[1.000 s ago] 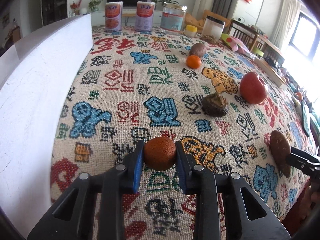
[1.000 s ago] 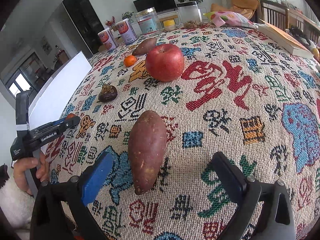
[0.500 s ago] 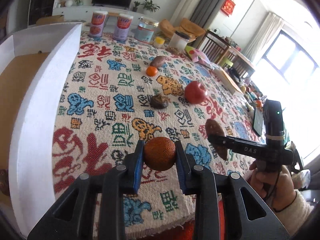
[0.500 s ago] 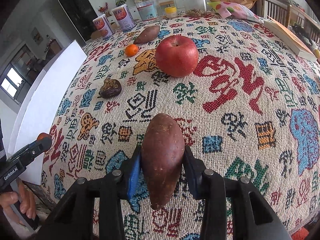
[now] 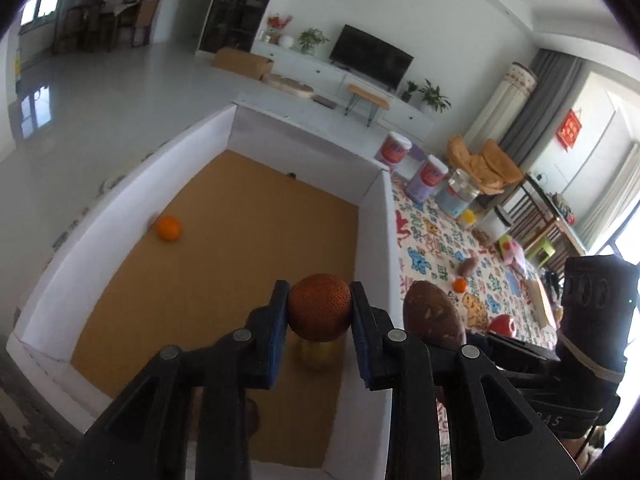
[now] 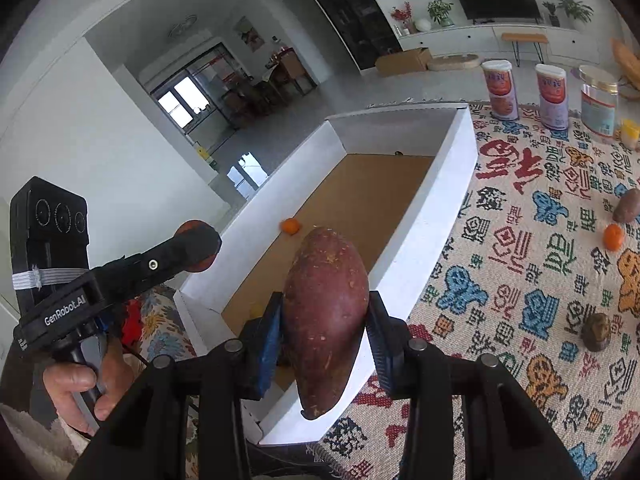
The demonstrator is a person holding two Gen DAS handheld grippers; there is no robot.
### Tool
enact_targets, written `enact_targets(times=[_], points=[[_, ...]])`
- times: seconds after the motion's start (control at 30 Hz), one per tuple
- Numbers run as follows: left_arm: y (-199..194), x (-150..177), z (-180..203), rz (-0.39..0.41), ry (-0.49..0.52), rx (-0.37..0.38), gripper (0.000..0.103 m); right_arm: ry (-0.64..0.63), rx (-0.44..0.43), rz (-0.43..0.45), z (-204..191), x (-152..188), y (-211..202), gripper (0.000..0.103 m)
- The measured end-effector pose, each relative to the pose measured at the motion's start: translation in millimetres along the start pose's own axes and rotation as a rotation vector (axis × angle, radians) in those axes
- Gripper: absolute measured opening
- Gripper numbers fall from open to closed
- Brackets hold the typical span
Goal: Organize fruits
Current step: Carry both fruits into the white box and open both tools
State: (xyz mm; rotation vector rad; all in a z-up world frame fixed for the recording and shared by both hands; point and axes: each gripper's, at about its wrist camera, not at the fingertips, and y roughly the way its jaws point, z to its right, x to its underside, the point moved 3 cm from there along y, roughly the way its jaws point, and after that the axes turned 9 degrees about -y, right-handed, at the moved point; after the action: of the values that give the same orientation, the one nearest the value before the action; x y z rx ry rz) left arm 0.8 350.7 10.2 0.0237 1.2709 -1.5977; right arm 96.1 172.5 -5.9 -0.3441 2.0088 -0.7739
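Note:
My left gripper is shut on a dark orange fruit and holds it in the air over the white box with a brown floor. A small orange lies in the box by its left wall. My right gripper is shut on a purple-brown sweet potato, held above the box's near right wall. The left gripper also shows in the right wrist view, and the sweet potato in the left wrist view.
On the patterned tablecloth lie a small orange, another sweet potato and a dark brown fruit. A red apple shows in the left wrist view. Two cans and a jar stand at the far edge.
Both grippers have lifted and swung left from over the tablecloth to the box. The left still holds the dark orange fruit, the right still holds the sweet potato.

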Motion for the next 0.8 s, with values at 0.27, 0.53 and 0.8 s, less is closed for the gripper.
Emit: enact_targets(times=[0.27,0.53,0.8], points=[[45,12,-62,-0.044,-0.058,-0.216,0.034,-0.12,0.041,-0.172,-32,-10,105,0.04],[23,14,-28,0.115,-0.036,-0.172,0.085,-0.082,0.11,-0.008,-2,-11,61,0.069],[22,64,85,0.057,0.136,0.09,0.086,-0.082,0.405,0.116,83,70,-58,0.088]])
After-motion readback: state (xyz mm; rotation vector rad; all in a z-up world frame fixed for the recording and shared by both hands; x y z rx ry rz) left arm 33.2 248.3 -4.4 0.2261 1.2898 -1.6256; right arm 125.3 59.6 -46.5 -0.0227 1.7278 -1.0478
